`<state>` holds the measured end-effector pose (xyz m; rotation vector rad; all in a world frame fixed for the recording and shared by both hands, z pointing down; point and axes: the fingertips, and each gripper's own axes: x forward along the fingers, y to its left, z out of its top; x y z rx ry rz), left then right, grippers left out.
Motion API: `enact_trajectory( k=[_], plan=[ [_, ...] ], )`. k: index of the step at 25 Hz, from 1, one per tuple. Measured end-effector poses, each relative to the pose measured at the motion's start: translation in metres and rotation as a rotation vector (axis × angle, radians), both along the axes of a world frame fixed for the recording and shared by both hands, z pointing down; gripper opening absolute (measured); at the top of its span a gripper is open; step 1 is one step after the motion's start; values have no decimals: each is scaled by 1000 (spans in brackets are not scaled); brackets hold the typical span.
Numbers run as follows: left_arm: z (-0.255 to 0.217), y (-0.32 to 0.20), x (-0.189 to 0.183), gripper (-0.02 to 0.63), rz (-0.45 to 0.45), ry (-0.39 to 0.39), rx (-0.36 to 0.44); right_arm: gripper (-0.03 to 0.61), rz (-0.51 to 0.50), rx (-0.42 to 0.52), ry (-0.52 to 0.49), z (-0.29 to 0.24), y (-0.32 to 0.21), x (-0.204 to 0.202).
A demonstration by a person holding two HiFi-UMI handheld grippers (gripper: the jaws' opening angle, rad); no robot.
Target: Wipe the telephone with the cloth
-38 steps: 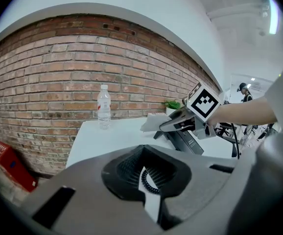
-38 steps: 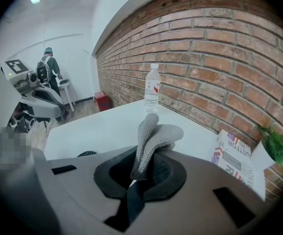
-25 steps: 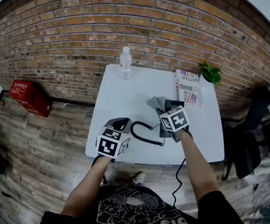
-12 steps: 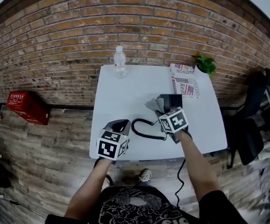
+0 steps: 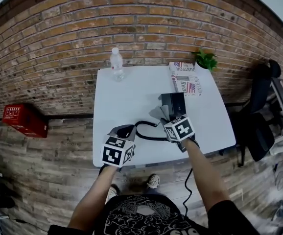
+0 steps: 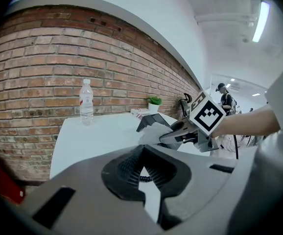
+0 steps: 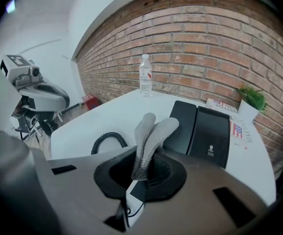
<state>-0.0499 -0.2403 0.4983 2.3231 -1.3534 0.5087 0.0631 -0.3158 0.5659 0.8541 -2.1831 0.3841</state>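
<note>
Centrally, white table [image 5: 127, 97] shown before brick wall [image 5: 131, 23]. Black telephone [image 7: 202, 129] placed right of table centre. Right gripper [image 7: 142, 176] clamped on grey cloth [image 7: 150, 131]; cloth held upright just near of telephone's left edge, contact not determinable. Coiled cord [image 7: 106, 142] laid left of cloth. Left gripper [image 6: 142, 156] held over near left table edge, jaws together, nothing gripped. Bottle [image 5: 116, 62] at far left; newspaper [image 5: 183, 80] and plant [image 5: 206, 60] at far right.

Office-like room: brick wall [image 5: 131, 23], white table [image 5: 127, 109], black office chair [image 5: 257, 141], desk telephone [image 5: 174, 103], plank floor [image 5: 43, 155].
</note>
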Motion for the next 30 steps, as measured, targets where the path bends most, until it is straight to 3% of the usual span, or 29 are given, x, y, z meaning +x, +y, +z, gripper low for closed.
enact_trajectory(
  k=[20,30],
  plan=[
    [-4,10,24,5,120,5,8,11,96,-50,0,25,57,25],
    [-10,9,6,5,81,11,13,11,172,110,-113,-45,53,18]
  ],
)
